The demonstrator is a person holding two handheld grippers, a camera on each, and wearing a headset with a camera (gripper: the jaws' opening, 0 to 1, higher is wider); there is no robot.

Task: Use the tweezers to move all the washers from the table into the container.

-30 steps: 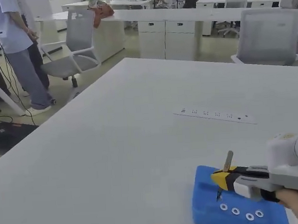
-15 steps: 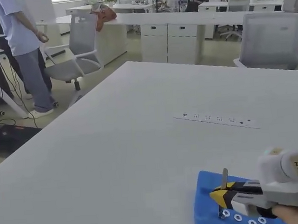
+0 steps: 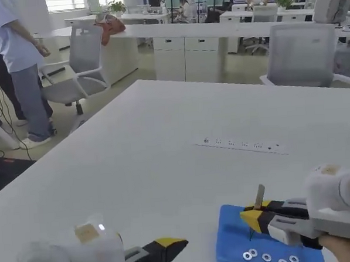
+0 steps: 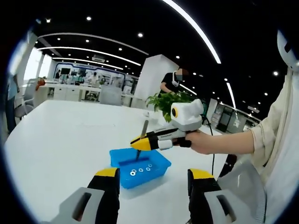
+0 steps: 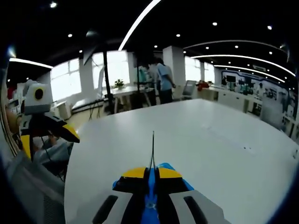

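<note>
A blue container [image 3: 226,250] sits on the white table at the lower right, with several washers [image 3: 267,257] lying in it. My right gripper [image 3: 247,216] hovers over it, shut on the tweezers [image 3: 259,196], whose tips point down into the container. The right gripper view shows the thin tweezers [image 5: 152,151] rising between the shut jaws of the right gripper [image 5: 152,174]. My left gripper [image 3: 171,248] is at the lower left, short of the container. In its own view the left gripper [image 4: 152,176] stands open, facing the container [image 4: 136,180], washers [image 4: 140,170] and right gripper [image 4: 136,143].
A socket strip [image 3: 240,145] is set into the table's middle. Office chairs [image 3: 80,59] and desks stand beyond the far edge, and a person [image 3: 16,69] stands at the left. A potted plant [image 4: 168,100] stands behind the right gripper in the left gripper view.
The left gripper has come into the head view at the bottom left. The right gripper still holds the tweezers over the container; the camera has shifted.
</note>
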